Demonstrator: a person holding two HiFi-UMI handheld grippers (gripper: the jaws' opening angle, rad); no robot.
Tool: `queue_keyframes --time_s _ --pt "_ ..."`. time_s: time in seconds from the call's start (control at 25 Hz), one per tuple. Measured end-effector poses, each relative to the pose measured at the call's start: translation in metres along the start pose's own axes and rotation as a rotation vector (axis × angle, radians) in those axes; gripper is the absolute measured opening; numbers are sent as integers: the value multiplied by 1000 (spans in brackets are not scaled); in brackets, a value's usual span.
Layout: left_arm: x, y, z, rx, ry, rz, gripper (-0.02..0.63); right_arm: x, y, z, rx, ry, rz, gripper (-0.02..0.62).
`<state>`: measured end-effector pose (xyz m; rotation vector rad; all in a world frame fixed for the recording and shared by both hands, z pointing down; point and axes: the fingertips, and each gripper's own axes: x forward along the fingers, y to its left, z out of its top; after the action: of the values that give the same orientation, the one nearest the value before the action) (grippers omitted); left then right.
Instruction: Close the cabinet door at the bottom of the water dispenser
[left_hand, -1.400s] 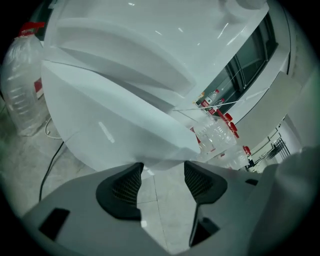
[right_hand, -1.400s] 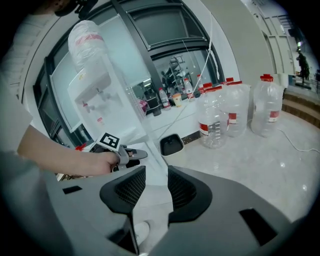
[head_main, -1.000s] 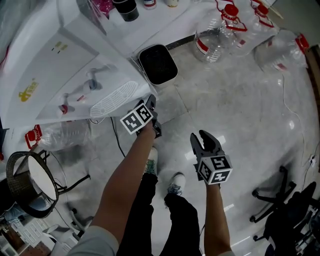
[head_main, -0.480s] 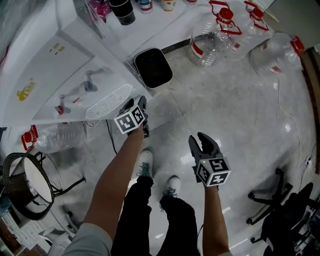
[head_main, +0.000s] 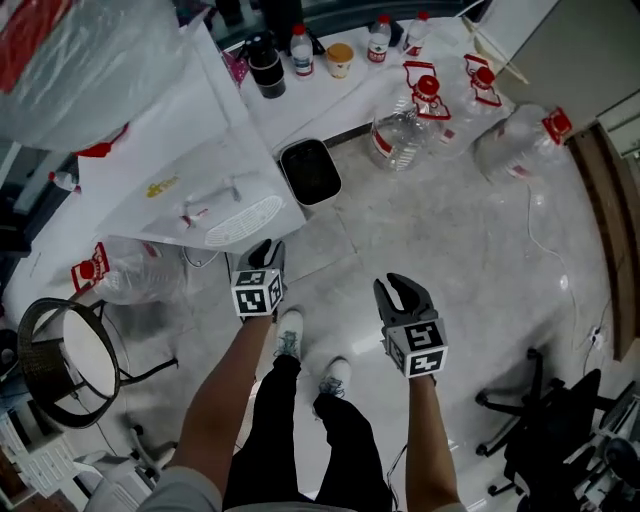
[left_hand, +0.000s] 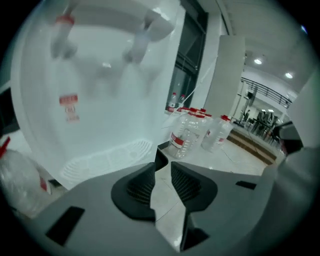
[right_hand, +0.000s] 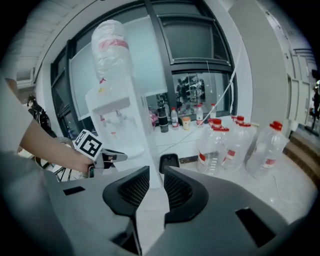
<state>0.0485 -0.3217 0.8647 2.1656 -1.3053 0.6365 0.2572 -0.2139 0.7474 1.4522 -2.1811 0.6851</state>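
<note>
The white water dispenser (head_main: 205, 165) stands at the upper left with a large bottle (head_main: 70, 60) on top. Its taps (left_hand: 137, 45) and drip grille (left_hand: 107, 160) fill the left gripper view. From above, the dispenser's top hides its bottom cabinet door. My left gripper (head_main: 265, 247) hangs just in front of the drip grille (head_main: 243, 217), its jaws closing with only floor showing between them (left_hand: 164, 167). My right gripper (head_main: 398, 288) is held over bare floor to the right, also closing on nothing (right_hand: 156, 172). From there I see the left gripper (right_hand: 107, 156) beside the dispenser (right_hand: 117, 115).
A black bin (head_main: 309, 172) sits right of the dispenser. Empty water jugs (head_main: 400, 130) (head_main: 520, 140) lie beyond it, and small bottles and cups (head_main: 300, 50) line the ledge. A crushed bottle (head_main: 130, 275), a round basket (head_main: 65, 365) and an office chair (head_main: 545, 440) are nearby. The person's shoes (head_main: 290, 335) are below the grippers.
Both grippers have risen and drawn back from the dispenser's foot. The left one rolled so that its marker cube faces up. Both pairs of jaws have narrowed. The head view has risen too.
</note>
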Motion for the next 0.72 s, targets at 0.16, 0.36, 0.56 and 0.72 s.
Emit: queue_keyframes --time_s 0.16,0.36,0.56,0.72 --pt "-86 -15 58 136 -52 -40 36 -49 17 79 -74 -55 9 55" --pt "-184 -14 150 187 -172 -16 26 -100 40 178 -220 -104 13 28" --pt "-284 -19 227 221 -265 -24 26 -156 67 261 -375 -157 1 28" --pt "-351 -16 273 256 -308 13 26 -188 96 313 -440 -223 17 28"
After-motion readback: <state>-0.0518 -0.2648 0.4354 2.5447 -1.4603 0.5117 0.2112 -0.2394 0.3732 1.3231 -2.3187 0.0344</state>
